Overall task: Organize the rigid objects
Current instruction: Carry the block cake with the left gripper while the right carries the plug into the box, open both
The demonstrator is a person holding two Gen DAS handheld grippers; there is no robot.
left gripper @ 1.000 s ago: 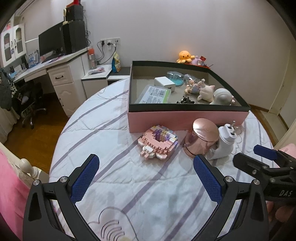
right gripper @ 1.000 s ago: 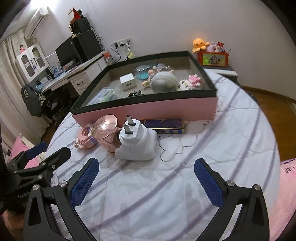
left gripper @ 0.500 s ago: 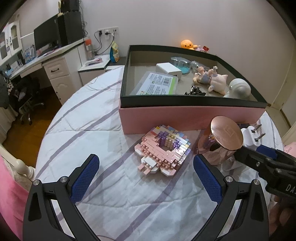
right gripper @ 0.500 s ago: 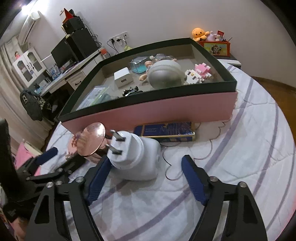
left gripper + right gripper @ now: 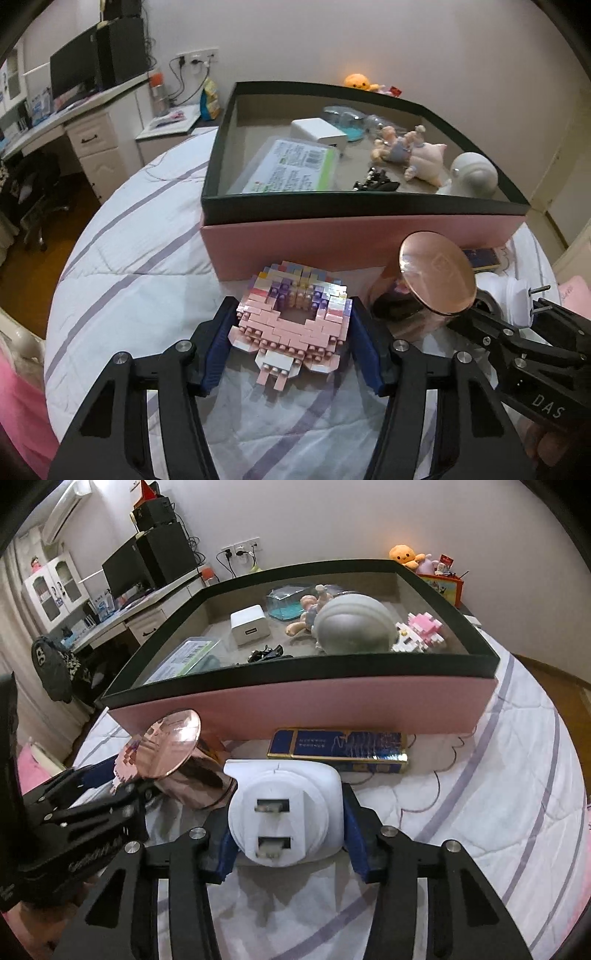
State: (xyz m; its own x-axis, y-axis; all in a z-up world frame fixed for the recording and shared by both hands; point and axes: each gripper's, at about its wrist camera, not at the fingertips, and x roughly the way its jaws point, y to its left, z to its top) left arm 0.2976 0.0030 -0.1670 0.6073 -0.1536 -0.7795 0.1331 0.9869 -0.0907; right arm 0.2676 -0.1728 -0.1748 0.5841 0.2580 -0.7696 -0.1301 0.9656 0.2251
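Note:
My left gripper (image 5: 291,343) is shut on a pink brick-built figure (image 5: 291,325) that lies on the striped bedspread in front of the pink box. My right gripper (image 5: 286,834) is shut on a white plug adapter (image 5: 284,812) with its two prongs facing the camera. A rose-gold lidded jar (image 5: 432,284) stands between the two, also in the right wrist view (image 5: 181,760). The pink box with a dark rim (image 5: 362,236) holds several items: a white charger (image 5: 319,134), a label packet, figurines and a grey dome.
A blue and gold flat box (image 5: 340,746) lies against the pink box front (image 5: 314,709). A thin cable loops on the bedspread (image 5: 498,797) to its right. A desk with a monitor (image 5: 74,74) stands beyond the bed at left.
Both grippers moved forward and down and closed: the left onto the pink brick figure, the right onto the white plug adapter. Both were open one second ago.

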